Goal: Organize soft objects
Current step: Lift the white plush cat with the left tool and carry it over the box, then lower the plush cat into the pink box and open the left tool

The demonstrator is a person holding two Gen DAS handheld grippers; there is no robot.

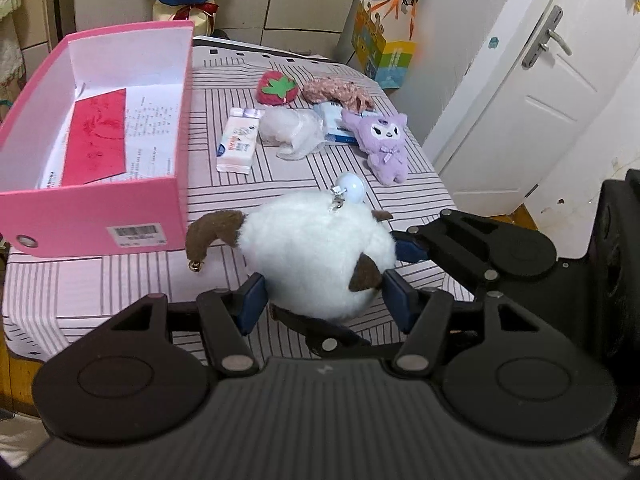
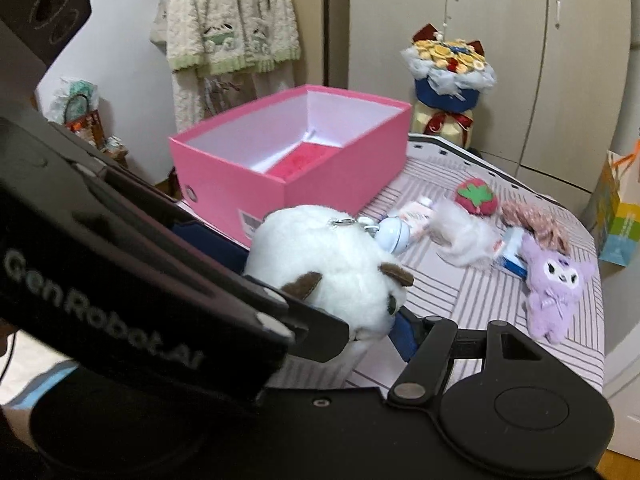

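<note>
A: What do the two grippers hold?

B: Both hold the same white plush cat. The left gripper has its blue fingers clamped on the lower part of the round body, one on each side. The right gripper comes in from the right side of the left wrist view, and one of its fingers touches the cat there. In the right wrist view its right finger presses on the cat near the face; the other finger is hidden behind the left gripper's body, so I cannot see it, but the cat sits between the two.

A: Where is the cat, if we take the pink box as the landmark?

B: It is raised above the desk, just beside the near corner of the box, on the right of it in the left wrist view. Its brown tail points toward the box wall. A small pale ball charm hangs from its back on a metal clip.

A: What else is near the box?

B: Right of the box lies a tissue pack, then a white fluffy piece in plastic. Farther from the box are a red strawberry plush, a pink-brown scrunchie and a purple plush. Inside the box lie a red card and printed paper.
</note>
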